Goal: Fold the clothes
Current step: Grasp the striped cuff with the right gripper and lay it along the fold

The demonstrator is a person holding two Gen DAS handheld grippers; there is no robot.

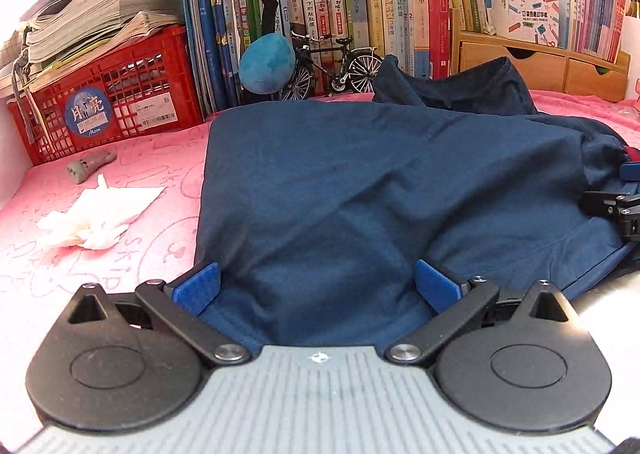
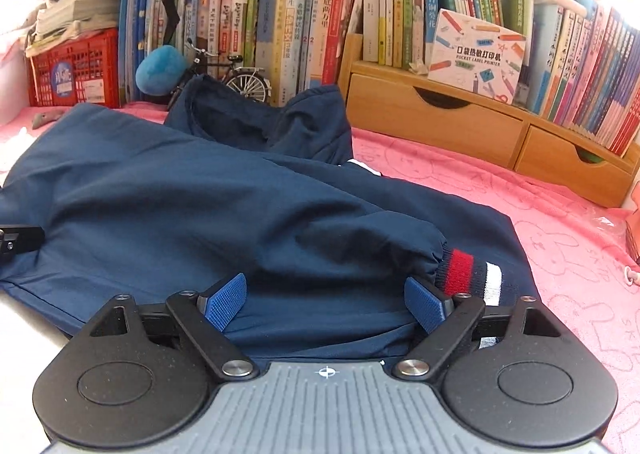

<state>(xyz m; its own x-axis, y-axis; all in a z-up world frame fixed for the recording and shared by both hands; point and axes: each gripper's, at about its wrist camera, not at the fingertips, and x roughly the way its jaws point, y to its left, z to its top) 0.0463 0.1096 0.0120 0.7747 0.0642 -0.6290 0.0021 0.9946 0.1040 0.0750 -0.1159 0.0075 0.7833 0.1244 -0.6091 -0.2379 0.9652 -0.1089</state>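
Note:
A navy blue jacket [image 1: 360, 181] lies partly folded on the pink cloth; it also shows in the right wrist view [image 2: 200, 213]. A sleeve lies across it, ending in a red, navy and white striped cuff [image 2: 468, 274]. My left gripper [image 1: 316, 286] is open, its blue pads spread over the jacket's near left hem. My right gripper [image 2: 326, 302] is open over the near hem, just left of the cuff. The right gripper's tip shows at the right edge of the left wrist view [image 1: 616, 209].
A red crate [image 1: 108, 101] with stacked papers stands at the far left. Crumpled white tissue [image 1: 92, 221] and a small grey object [image 1: 88, 165] lie left of the jacket. Books, a blue plush [image 1: 268, 61], a model bicycle [image 1: 332, 65] and wooden drawers [image 2: 460, 125] line the back.

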